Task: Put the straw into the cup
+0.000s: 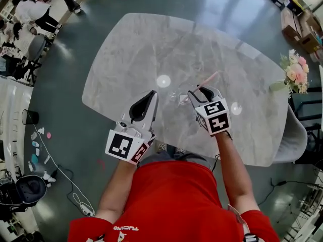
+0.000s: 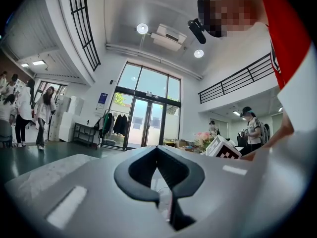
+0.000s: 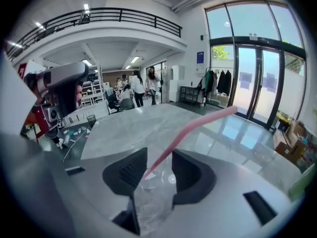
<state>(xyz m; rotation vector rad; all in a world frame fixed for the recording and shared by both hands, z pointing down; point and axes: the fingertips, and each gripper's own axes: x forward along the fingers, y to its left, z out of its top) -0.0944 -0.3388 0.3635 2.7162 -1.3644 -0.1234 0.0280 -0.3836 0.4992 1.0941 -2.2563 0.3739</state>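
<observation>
A pink straw (image 1: 208, 79) leans up and to the right from a clear cup (image 1: 176, 94) on the marble table (image 1: 126, 49). My right gripper (image 1: 203, 93) is right by the cup and points down at it. In the right gripper view the straw (image 3: 198, 125) runs between the right gripper's (image 3: 157, 157) open jaws. Its lower end is inside the cup (image 3: 148, 197), and the pads stand apart from it. My left gripper (image 1: 153, 94) hovers level just left of the cup. Its fingertips meet, as the left gripper (image 2: 157, 148) view also shows, with nothing held.
A bunch of flowers (image 1: 295, 72) sits at the table's right edge, with a grey chair (image 1: 298, 135) beside it. Two bright round spots (image 1: 163, 81) lie on the tabletop. People stand far off at the left, and cables trail on the floor (image 1: 65, 180).
</observation>
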